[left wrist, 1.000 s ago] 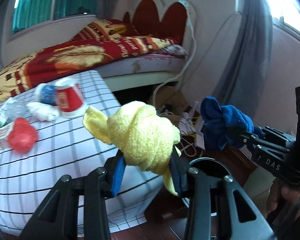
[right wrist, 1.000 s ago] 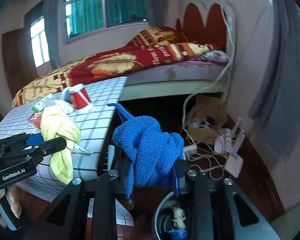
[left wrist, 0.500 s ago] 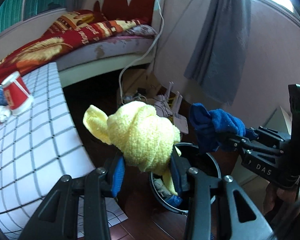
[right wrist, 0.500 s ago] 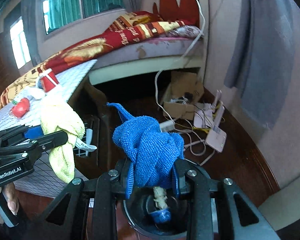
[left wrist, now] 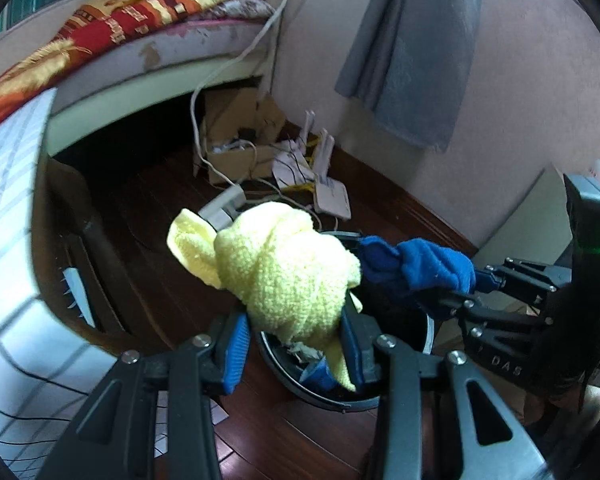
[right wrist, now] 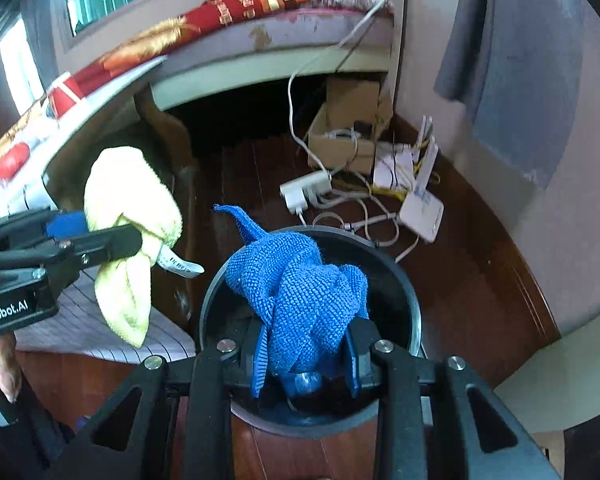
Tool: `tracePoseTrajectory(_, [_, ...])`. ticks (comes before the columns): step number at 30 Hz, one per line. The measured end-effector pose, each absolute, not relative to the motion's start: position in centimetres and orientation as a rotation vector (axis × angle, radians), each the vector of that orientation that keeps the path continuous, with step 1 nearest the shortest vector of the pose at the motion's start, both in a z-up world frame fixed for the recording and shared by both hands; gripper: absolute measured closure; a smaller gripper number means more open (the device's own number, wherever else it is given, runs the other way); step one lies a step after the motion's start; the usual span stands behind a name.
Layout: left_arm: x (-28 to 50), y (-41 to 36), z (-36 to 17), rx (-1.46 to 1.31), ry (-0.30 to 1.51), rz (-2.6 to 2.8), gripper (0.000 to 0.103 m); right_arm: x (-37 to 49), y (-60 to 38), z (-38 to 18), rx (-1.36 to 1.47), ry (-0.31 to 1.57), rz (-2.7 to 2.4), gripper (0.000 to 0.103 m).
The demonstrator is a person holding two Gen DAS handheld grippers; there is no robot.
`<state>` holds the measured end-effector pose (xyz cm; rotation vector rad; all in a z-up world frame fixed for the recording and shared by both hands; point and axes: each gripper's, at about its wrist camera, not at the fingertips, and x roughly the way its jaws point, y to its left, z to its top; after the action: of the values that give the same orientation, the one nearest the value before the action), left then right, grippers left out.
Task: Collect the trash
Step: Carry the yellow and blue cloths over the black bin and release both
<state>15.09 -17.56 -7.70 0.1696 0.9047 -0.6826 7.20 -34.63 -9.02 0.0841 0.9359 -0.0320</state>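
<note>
Both wrist cameras look steeply down, close above the round black plastic bin (left wrist: 388,394) (right wrist: 404,300) on the dark wooden floor (left wrist: 160,216) (right wrist: 480,256); each sees the other's claw.

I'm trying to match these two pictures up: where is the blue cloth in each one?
Left wrist view: the blue cloth sits right of centre, clamped in the right gripper coming in from the right edge.
Right wrist view: it fills the lower centre, over the black bin.
Shared landmark: the white power strip on the floor.
</note>
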Motion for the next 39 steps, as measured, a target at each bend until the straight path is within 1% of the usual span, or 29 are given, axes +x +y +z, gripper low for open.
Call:
tracePoseTrajectory(10, [16.1, -20.4, -12.4, 0.182, 1.044, -0.749, 0.061, 7.5, -35.4, -14.4, 0.064, 1.043, -0.004, 0.070])
tracePoseTrajectory(11, [16.4, -20.9, -13.1, 0.177, 1.082, -0.775, 0.057, 7.6, -35.5, -15.0, 0.059, 1.058, -0.001, 0.070])
tracePoseTrajectory(12, [16.7, -21.3, -13.8, 0.182, 1.122, -0.794, 0.053, 7.8, -35.5, -15.6, 0.049, 1.077, 0.001, 0.067])
tracePoseTrajectory(13, [17.1, -21.6, -14.7, 0.191, 1.160, -0.785, 0.048, 8.0, -35.4, -16.3, 0.021, 1.099, -0.003, 0.056])
tracePoseTrajectory(14, [17.3, -21.7, -15.1, 0.208, 1.169, -0.756, 0.034, 8.2, -35.5, -17.1, -0.028, 1.128, -0.033, 0.044])
tracePoseTrajectory(15, [17.4, -21.7, -15.3, 0.228, 1.166, -0.727, 0.027, 8.3, -35.8, -17.8, -0.070, 1.150, -0.100, 0.019])
tracePoseTrajectory(16, [17.4, -21.6, -15.4, 0.247, 1.153, -0.698, 0.019, 8.2, -36.1, -18.0, -0.084, 1.151, -0.132, 0.014])
tracePoseTrajectory(17, [17.3, -21.4, -15.4, 0.260, 1.143, -0.678, 0.011, 8.1, -36.6, -18.0, -0.082, 1.145, -0.142, 0.014])
tracePoseTrajectory(19, [17.2, -20.9, -15.4, 0.271, 1.126, -0.647, 0.006, 8.0, -37.1, -17.9, -0.074, 1.139, -0.173, 0.012])
tracePoseTrajectory(20, [17.2, -20.8, -15.4, 0.275, 1.118, -0.637, 0.006, 8.0, -37.5, -17.8, -0.061, 1.135, -0.187, 0.010])
tracePoseTrajectory(21, [17.1, -20.7, -15.4, 0.279, 1.115, -0.623, 0.006, 7.9, -37.8, -17.8, -0.051, 1.136, -0.198, 0.001])
tracePoseTrajectory(29, [16.6, -19.7, -14.2, 0.269, 1.072, -0.577, 0.006, 7.4, -38.6, -15.9, 0.016, 1.090, -0.247, 0.000])
tracePoseTrajectory(39, [15.6, -18.9, -11.7, 0.265, 1.022, -0.571, 0.006, 7.0, -37.6, -13.2, 0.021, 1.040, -0.231, 0.000])
